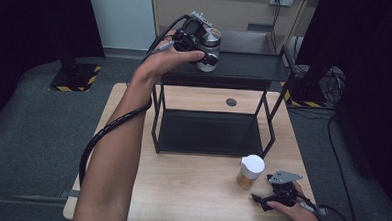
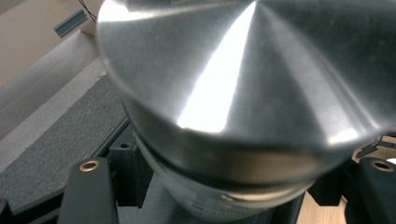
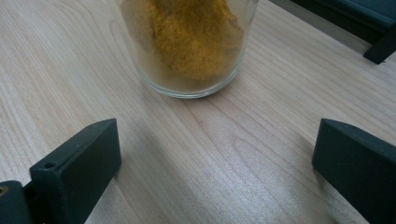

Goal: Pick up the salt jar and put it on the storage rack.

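A jar with a shiny metal lid [image 1: 210, 40] hangs just above the left end of a black rack's top shelf [image 1: 251, 68], with my left gripper [image 1: 202, 52] shut on it. In the left gripper view the lid [image 2: 243, 79] looms large, and the black fingers [image 2: 88, 191] stand on either side of the jar's body. A glass jar of yellow powder with a white lid [image 1: 252, 170] stands on the table at the front right. Just behind it my right gripper [image 1: 261, 189] rests low, open, its jaws wide apart [image 3: 217, 135] and short of the jar [image 3: 187, 51].
The two-tier black rack takes up the middle and back of the wooden table [image 1: 190, 195]; its lower shelf [image 1: 208, 133] is bare. A round grommet [image 1: 231, 101] sits in the tabletop behind the rack. Cables trail from both grippers. Dark floor surrounds the table.
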Demonstrator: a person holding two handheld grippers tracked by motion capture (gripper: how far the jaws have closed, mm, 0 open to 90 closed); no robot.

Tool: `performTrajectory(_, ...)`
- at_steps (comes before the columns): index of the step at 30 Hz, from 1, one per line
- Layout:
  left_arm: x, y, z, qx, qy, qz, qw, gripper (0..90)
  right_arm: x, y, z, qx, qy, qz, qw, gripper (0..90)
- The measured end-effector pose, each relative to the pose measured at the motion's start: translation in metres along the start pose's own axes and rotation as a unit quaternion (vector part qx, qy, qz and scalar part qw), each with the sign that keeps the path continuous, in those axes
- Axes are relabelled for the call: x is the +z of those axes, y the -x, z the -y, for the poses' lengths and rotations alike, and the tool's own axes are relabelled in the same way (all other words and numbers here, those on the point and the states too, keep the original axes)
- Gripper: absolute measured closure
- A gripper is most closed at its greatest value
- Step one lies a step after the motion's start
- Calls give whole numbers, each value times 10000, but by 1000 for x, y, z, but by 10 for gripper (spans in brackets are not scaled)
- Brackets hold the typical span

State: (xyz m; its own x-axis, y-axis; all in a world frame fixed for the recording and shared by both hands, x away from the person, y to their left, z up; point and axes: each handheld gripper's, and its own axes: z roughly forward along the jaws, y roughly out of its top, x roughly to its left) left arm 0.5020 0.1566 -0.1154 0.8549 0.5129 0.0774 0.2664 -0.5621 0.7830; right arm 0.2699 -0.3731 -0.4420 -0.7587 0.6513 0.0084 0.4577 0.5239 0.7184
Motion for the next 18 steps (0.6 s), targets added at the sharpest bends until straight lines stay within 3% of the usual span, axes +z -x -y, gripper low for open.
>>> performTrajectory(5,1,-2,-1,-82,-21,11,10000,294,0,0,0,-1,-8,5,10000,21)
performTrajectory(13,1,-1,-4,-38,-78,-9,10000,293,0,-1,0,-3,-12,8,10000,21)
performTrajectory(18,2,-3,-4,-192,-96,3,9998,290,0,-1,0,-2,-4,8,10000,21)
